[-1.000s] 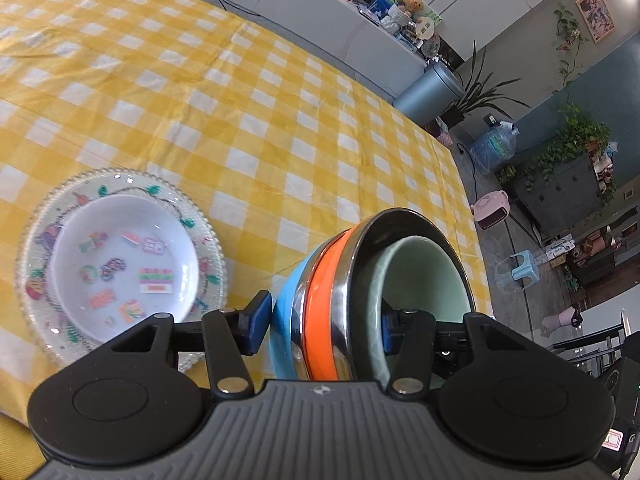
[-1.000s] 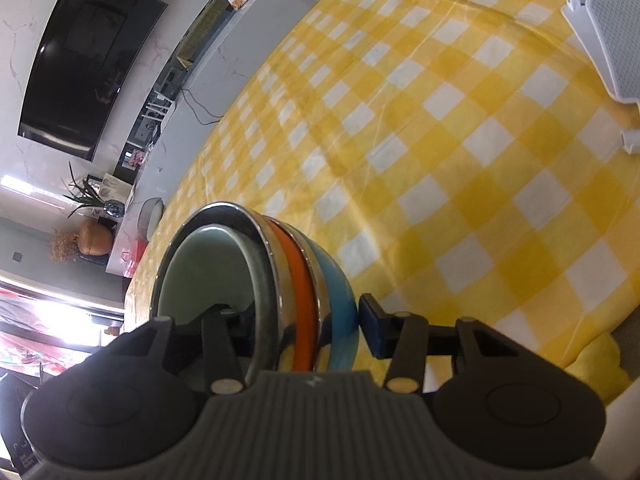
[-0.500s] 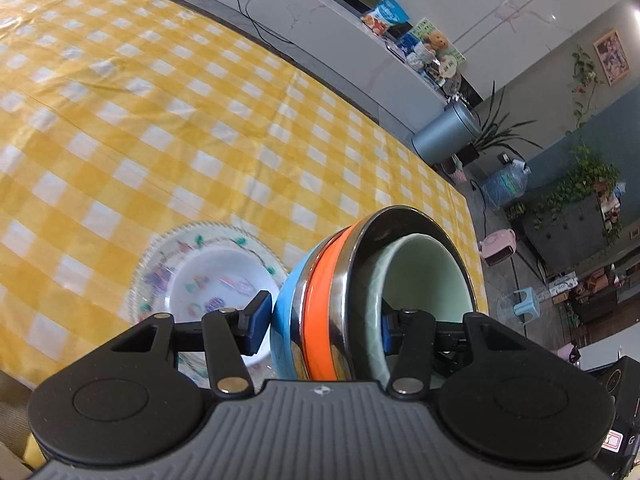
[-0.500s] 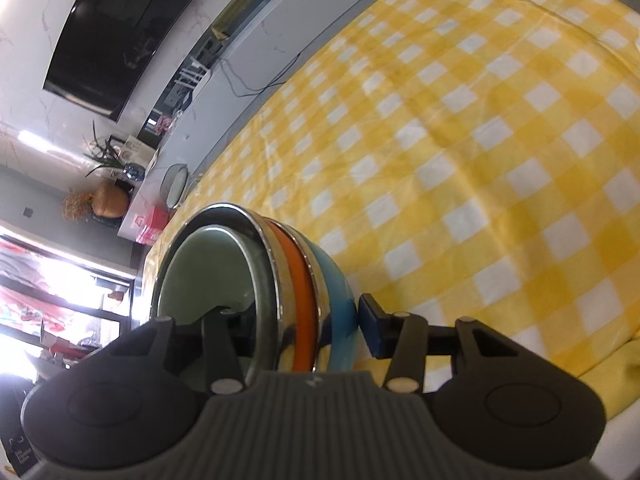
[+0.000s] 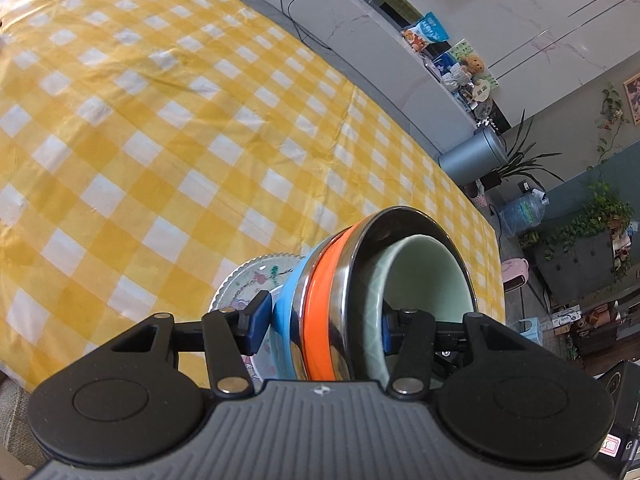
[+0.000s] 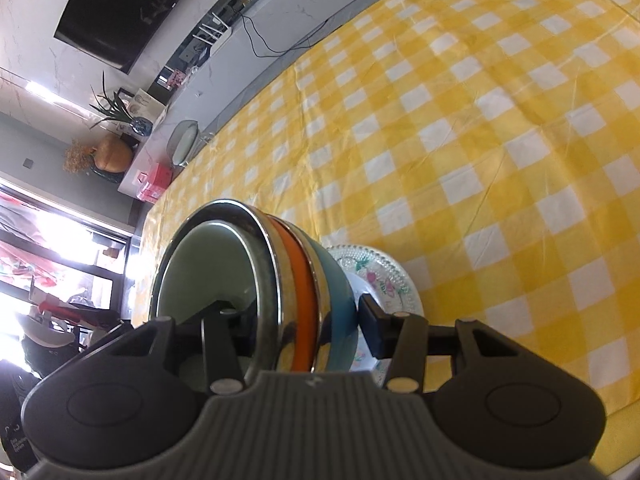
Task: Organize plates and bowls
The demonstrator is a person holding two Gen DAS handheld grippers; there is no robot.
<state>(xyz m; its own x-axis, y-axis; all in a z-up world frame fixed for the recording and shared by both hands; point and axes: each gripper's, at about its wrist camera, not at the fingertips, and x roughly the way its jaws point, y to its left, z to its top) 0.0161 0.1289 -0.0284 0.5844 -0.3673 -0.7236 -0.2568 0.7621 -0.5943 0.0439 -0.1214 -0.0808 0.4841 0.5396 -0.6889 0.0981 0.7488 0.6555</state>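
A nested stack of bowls, blue outermost, then orange, steel and a pale green one inside, hangs tilted above the yellow checked tablecloth. My left gripper is shut on its wall, one pad on the blue outside, the other inside the green bowl. From the opposite side my right gripper is shut on the same stack. Just behind and under the stack lies a patterned glass plate with a white bowl in it, mostly hidden.
The table's near edge runs close under the grippers. Beyond the far edge stand a grey counter with clutter and a round bin. A television hangs on the wall.
Both grippers have carried the bowl stack sideways across the table. The glass plate with the white bowl, first well off to the stack's left, now sits directly behind and under it.
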